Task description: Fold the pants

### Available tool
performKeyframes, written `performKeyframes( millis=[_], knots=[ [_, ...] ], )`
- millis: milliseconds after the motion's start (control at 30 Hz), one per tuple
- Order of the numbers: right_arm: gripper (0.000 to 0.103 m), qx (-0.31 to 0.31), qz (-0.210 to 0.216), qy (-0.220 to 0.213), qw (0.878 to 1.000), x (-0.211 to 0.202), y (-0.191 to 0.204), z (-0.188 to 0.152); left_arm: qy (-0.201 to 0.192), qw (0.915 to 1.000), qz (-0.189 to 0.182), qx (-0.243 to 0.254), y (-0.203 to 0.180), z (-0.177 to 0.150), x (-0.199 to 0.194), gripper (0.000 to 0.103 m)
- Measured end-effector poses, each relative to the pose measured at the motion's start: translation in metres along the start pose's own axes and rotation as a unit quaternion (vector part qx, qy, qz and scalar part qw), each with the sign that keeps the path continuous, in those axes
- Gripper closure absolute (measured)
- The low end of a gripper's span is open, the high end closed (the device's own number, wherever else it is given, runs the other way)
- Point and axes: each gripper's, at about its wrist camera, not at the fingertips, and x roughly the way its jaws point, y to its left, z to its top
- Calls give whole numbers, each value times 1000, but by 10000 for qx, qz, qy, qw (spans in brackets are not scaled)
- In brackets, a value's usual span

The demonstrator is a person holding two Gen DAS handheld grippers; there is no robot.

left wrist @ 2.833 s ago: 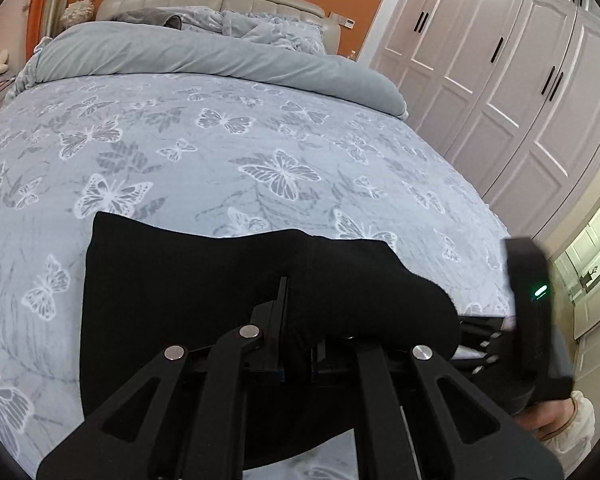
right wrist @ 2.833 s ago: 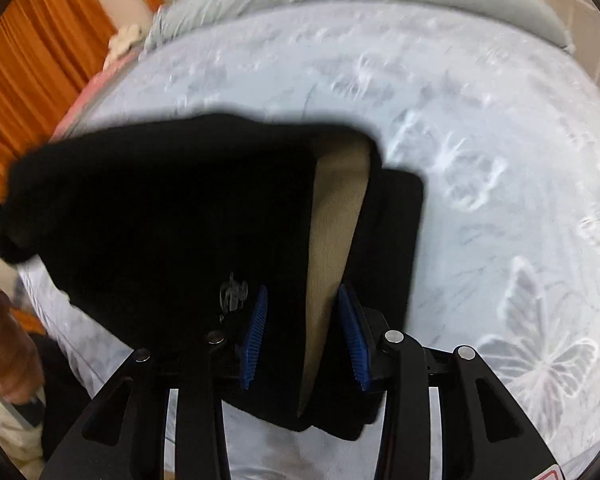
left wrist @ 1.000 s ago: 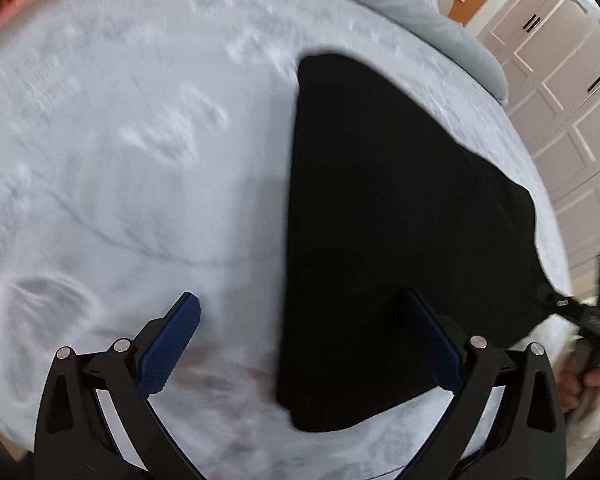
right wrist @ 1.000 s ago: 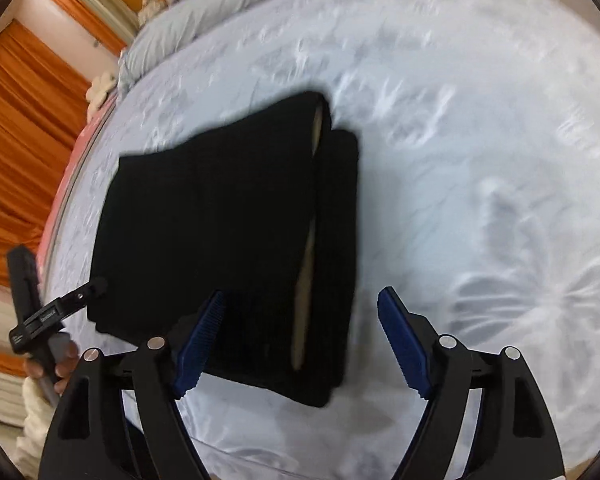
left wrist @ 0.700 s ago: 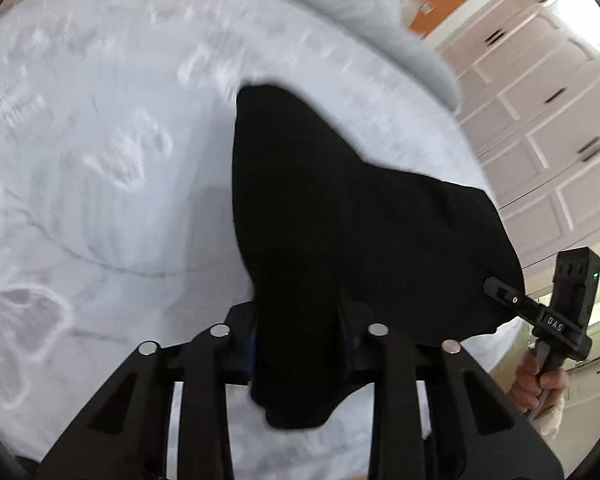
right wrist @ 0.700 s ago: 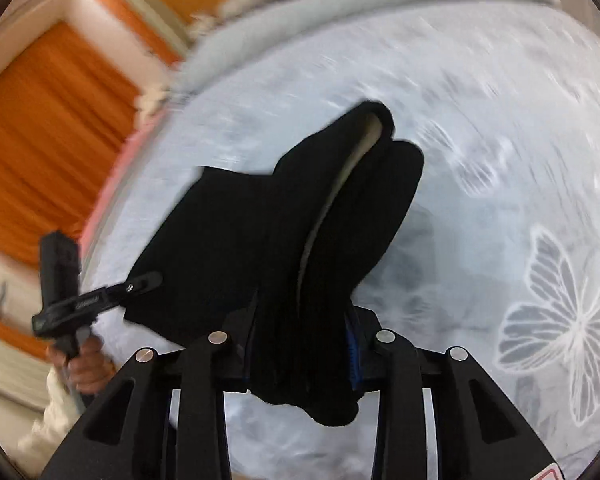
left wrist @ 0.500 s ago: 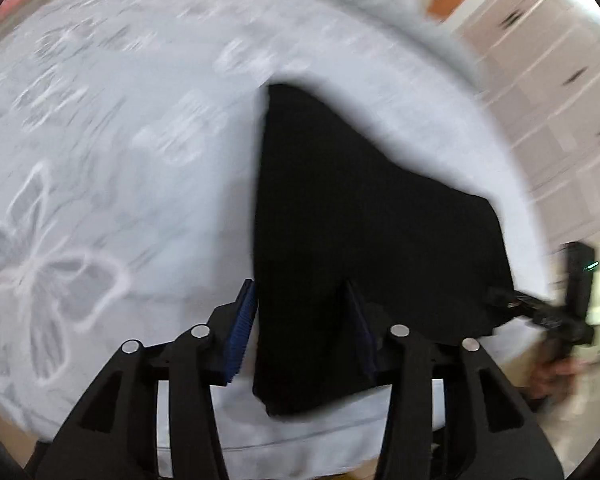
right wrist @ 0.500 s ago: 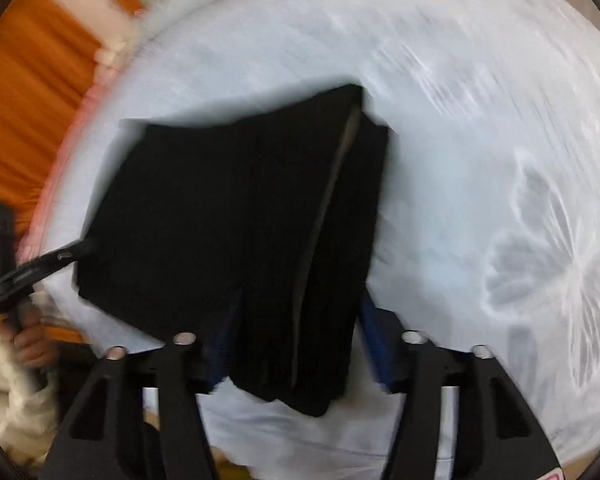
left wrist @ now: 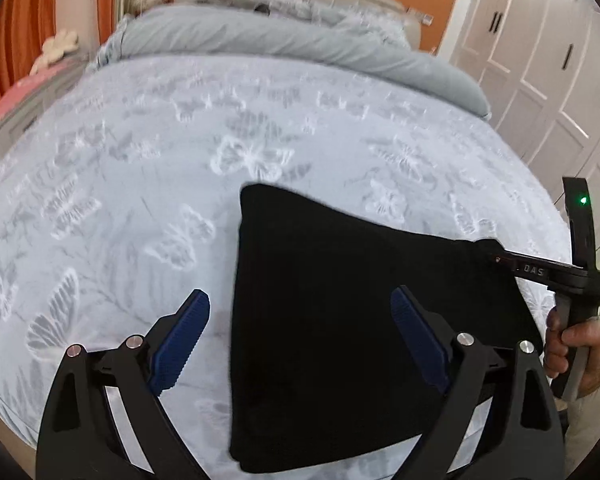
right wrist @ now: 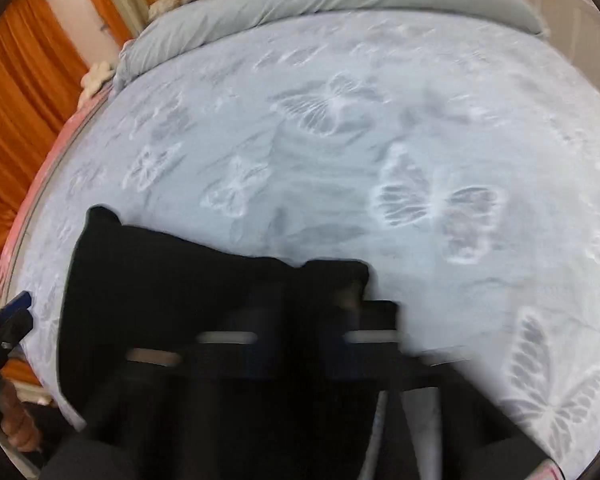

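Since half second ago: left tongs (left wrist: pixel 296 334) let go, opening wide above pants (left wrist: pixel 340 320); right tongs (right wrist: pixel 300 320) clamped on right corner. Soft, limp, light; grip corners, layered edges.

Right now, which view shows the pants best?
The left wrist view: the pants lie sharp and nearly whole on the bed, folded edges clear. The right wrist view is motion-blurred and shows only a dark mass merging with the right gripper.

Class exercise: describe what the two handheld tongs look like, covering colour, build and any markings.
The left tongs have black angular linkage arms, silver rivets and ribbed blue pads. The right tongs are a slim black body lettered "DAS", with a green light on their upright handle.
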Motion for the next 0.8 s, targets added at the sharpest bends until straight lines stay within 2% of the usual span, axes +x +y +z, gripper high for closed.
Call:
performKeyframes(
  millis=[100, 167, 200, 233, 300, 400, 433, 467, 500, 567, 600, 667, 700, 767, 800],
  knots=[
    [97, -376, -57, -624, 9973, -36, 15, -1, 90, 9997, 202, 41, -7, 2, 14, 13],
    [88, -428, -542, -381, 9969, -19, 3, -1, 94, 9981, 567, 200, -10, 3, 27, 13],
    [88, -385, -912, -19, 9951, 0, -8, -1, 176, 9967, 744, 287, -10, 1, 35, 13],
    [86, -245, -970, 159, 9949, 10, -17, -3, 260, 9957, 824, 347, -8, 0, 43, 13],
    [82, 186, -611, -157, 9978, -12, -23, -3, 347, 9939, 986, 363, -5, -2, 49, 13],
    [80, -317, -510, -915, 9940, -63, 1, -13, 219, 9941, 1031, 268, 4, -1, 38, 13],
    [80, -553, -344, -978, 9931, -73, 11, -20, 172, 9943, 1027, 211, 7, -1, 33, 12],
    [81, -649, -188, -956, 9931, -73, 18, -25, 174, 9939, 1075, 168, 10, 0, 29, 9],
    [83, -706, -101, -757, 9946, -65, 22, -33, 177, 9934, 1122, 144, 13, -1, 27, 9],
    [86, -676, -514, 222, 9961, -22, 15, -48, 169, 9923, 1223, 50, 23, -1, 21, 9],
    [86, -607, -556, 226, 9963, -17, 9, -54, 172, 9917, 1270, -39, 30, 0, 18, 9],
    [85, -622, -516, 67, 9967, -38, 13, -52, 119, 9916, 1273, -191, 41, 2, 13, 9],
    [85, -658, -406, -258, 9967, -57, 19, -51, 50, 9909, 1318, -287, 48, 4, 8, 9],
    [83, -878, -139, -531, 9946, -68, 32, -54, -58, 9885, 1462, -381, 59, 5, 1, 9],
    [83, -1033, -145, -379, 9938, -62, 37, -56, -94, 9863, 1591, -423, 65, 5, -1, 9]
  ],
)
